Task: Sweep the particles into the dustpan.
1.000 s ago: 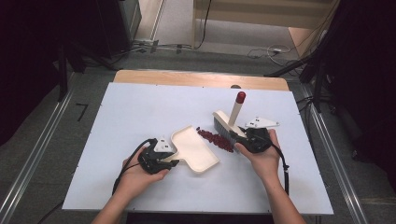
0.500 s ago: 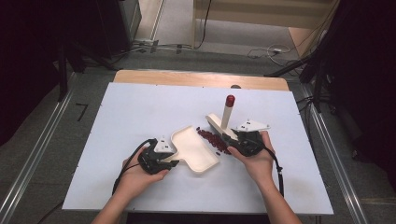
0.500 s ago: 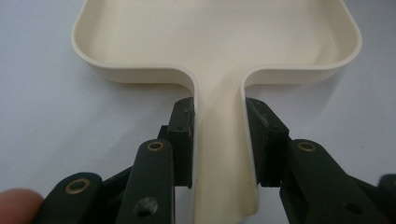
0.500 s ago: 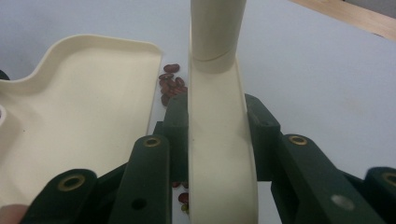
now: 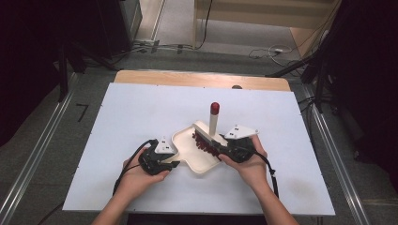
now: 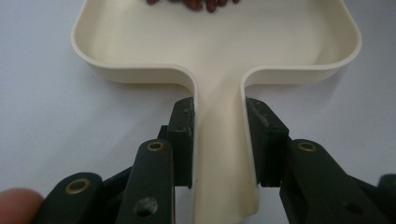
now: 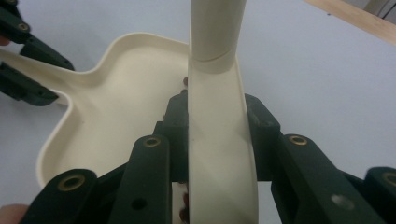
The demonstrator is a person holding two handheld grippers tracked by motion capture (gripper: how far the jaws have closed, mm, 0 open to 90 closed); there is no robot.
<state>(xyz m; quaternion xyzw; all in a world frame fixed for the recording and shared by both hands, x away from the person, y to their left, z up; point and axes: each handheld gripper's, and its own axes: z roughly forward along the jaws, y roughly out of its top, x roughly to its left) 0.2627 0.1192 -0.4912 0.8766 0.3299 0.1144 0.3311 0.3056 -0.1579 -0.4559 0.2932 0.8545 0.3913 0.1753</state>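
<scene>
Nearest the front edge of the white tabletop (image 5: 141,112), the left gripper (image 5: 174,161) is clamped on the flat handle of the cream plastic dustpan (image 5: 187,145), its pads (image 6: 183,135) pressing either side of the stem; the pan looks light, stiff and smooth, so I judge the narrow handle the right place to hold it, low and square, lest it slide on the slick surface; just beyond, the right gripper (image 5: 220,152) grips the cream plastic hand brush with a red-capped handle (image 5: 213,123) by its back, handle rising upright; the brush too seems light and rigid, its bristles the only soft part; the small dark-red beans (image 5: 202,143) lie at the pan's mouth under the brush, some already inside; they are hard, round-ended and likely to roll or skip off the lip; further off, the tabletop lies bare towards its far edge and both side edges, with a wooden strip (image 5: 187,78) behind it, leaving ample room to sweep.
</scene>
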